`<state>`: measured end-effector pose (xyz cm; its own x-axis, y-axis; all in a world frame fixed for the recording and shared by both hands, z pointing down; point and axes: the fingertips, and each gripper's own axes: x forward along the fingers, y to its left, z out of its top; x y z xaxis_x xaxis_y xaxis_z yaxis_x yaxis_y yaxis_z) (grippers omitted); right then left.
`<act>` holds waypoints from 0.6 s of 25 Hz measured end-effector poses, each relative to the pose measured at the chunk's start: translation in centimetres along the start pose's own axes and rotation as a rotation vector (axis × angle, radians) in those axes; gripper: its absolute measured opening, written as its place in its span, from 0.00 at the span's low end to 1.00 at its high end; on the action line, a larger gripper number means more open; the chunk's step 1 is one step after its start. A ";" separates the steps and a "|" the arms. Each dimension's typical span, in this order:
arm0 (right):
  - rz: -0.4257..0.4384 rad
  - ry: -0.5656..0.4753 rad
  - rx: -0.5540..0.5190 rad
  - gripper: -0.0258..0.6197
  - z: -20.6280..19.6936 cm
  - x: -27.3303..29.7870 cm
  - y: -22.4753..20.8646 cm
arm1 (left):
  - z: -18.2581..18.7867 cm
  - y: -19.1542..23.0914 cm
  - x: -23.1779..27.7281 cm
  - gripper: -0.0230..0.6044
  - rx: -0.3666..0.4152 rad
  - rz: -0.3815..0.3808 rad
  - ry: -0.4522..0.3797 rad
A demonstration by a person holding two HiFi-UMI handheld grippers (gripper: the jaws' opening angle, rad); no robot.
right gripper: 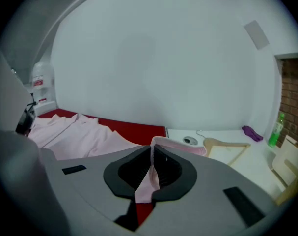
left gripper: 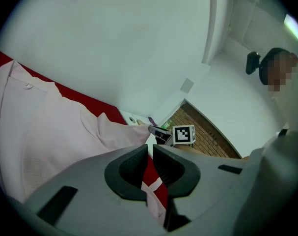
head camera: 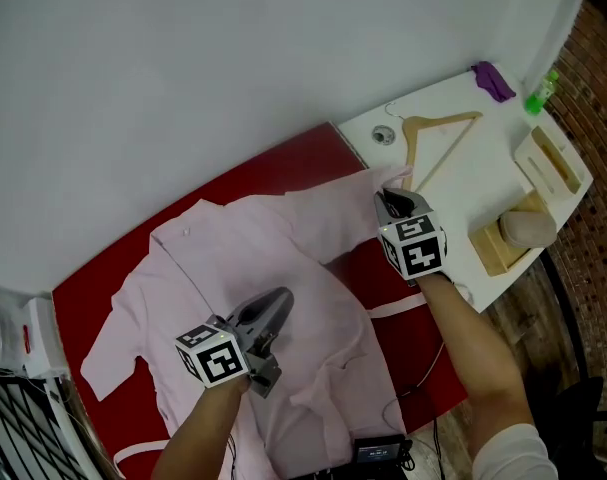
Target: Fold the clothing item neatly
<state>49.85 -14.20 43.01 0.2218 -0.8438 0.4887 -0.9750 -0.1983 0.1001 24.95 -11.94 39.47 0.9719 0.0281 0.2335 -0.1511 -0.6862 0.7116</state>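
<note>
A pale pink shirt (head camera: 253, 258) lies spread on a red mat (head camera: 283, 168), collar toward the wall. My right gripper (head camera: 388, 200) is at the mat's right edge, shut on the shirt's sleeve cuff (head camera: 397, 177). In the right gripper view the pink cuff (right gripper: 183, 146) runs between the closed jaws (right gripper: 152, 149) and hangs below them. My left gripper (head camera: 280, 303) hovers over the middle of the shirt body with its jaws shut (left gripper: 149, 149). Red mat and pink cloth show through the slit behind the tips. I cannot tell whether any cloth is pinched there.
On the white table to the right are a wooden hanger (head camera: 438, 133), a small round metal piece (head camera: 384, 135), a purple item (head camera: 493, 80), a green bottle (head camera: 541, 93), a wooden box (head camera: 553, 163) and a wooden stand (head camera: 523, 230). A black device (head camera: 381, 453) sits at the near edge.
</note>
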 end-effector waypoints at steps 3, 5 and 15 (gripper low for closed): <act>0.055 -0.016 -0.119 0.09 1.1 0.0 4.0 | 0.2 0.8 0.2 0.10 -0.021 -0.007 0.001; 0.098 -0.029 -0.208 0.09 1.9 -0.1 7.2 | 0.5 1.5 0.3 0.15 -0.045 -0.009 -0.003; 0.417 -0.013 -0.733 0.09 -4.0 -2.4 25.4 | 1.9 8.0 0.2 0.26 -0.007 0.121 0.036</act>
<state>24.48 -15.21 47.87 -0.1630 -0.7828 0.6006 -0.7374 0.5011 0.4530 24.24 -18.85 43.94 0.9395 -0.0282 0.3414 -0.2681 -0.6807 0.6817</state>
